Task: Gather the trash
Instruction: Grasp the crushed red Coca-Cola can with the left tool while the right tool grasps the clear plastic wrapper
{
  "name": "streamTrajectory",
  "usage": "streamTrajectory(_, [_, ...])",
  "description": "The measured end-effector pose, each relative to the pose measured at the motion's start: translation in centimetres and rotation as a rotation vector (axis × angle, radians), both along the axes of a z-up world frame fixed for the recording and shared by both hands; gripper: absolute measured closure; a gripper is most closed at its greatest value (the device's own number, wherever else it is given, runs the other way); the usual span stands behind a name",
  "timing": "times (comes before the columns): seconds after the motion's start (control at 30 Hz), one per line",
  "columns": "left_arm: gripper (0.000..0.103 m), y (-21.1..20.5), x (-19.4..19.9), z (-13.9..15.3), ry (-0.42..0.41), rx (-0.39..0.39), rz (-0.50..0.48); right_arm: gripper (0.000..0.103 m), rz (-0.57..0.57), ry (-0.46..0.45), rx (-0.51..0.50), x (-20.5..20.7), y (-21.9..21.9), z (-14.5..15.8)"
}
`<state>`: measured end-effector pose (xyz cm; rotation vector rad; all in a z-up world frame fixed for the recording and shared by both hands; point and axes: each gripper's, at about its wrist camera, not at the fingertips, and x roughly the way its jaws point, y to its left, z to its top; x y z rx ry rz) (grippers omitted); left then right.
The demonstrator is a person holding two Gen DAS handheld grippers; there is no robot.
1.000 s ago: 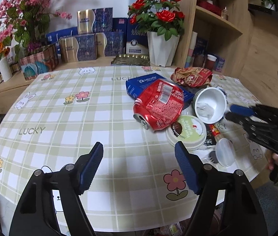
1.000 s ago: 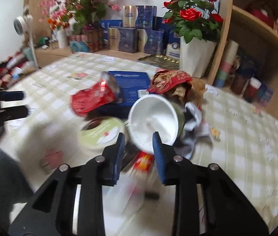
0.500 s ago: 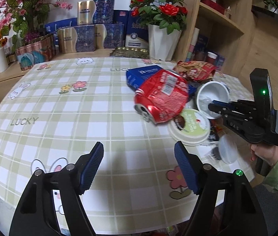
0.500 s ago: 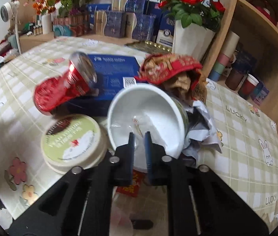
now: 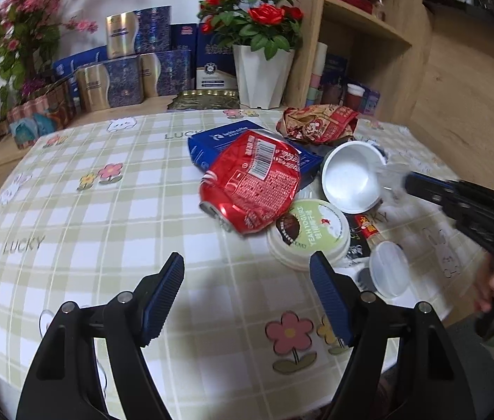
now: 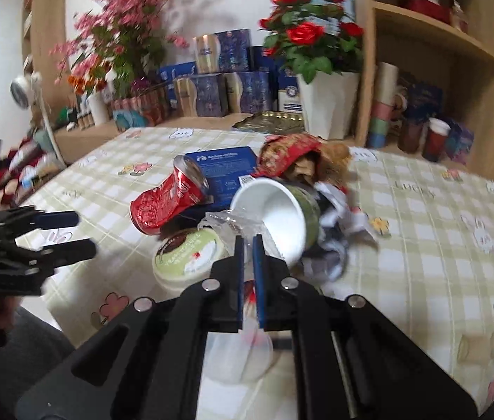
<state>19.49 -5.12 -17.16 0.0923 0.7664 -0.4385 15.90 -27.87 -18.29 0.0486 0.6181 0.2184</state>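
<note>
**Clear wrapper pinched at the cup's mouth**

My right claw (image 6: 248,241) has just clenched on a crumpled clear plastic wrapper (image 6: 227,225), lifted at the rim of the tipped white paper cup (image 6: 271,213) on the checked worktop (image 6: 422,231). My left claw (image 5: 247,297) hangs released over the worktop, near the crushed red drinks can (image 5: 250,182).

I see a bench (image 5: 72,210) covered in a pale green and white check, printed with pink and yellow flowers, white rabbits and grey "LUCKY" lettering. On it lies a crushed can (image 5: 252,182), red with white print and a barcode, over a dark blue box (image 5: 226,136) with white lettering. The tub (image 5: 350,182) is white inside and green outside in my right view. The yogurt lid (image 5: 308,232) is light green and brown. The wrapper (image 5: 318,122) is red and tan. My left tool (image 5: 247,295) is black with blue pads.
</note>
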Motion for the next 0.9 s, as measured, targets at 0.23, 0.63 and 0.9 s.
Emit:
streamTrajectory(0.23, [0.036, -4.5, 2.6, -0.8, -0.047, 0.139, -0.041, 0.094, -0.058, 0.005, 0.049, -2.5, -1.8, -0.8])
streamTrajectory(0.63, [0.057, -10.7, 5.8, -2.8, -0.213, 0.496, -0.020, 0.094, -0.047, -0.007, 0.078, -3.7, -2.6, -1.0])
streamTrajectory(0.9, [0.098, -6.3, 5.7, 0.1, -0.179, 0.311, 0.073, 0.094, -0.065, 0.016, 0.111, -4.1, -2.9, -1.4])
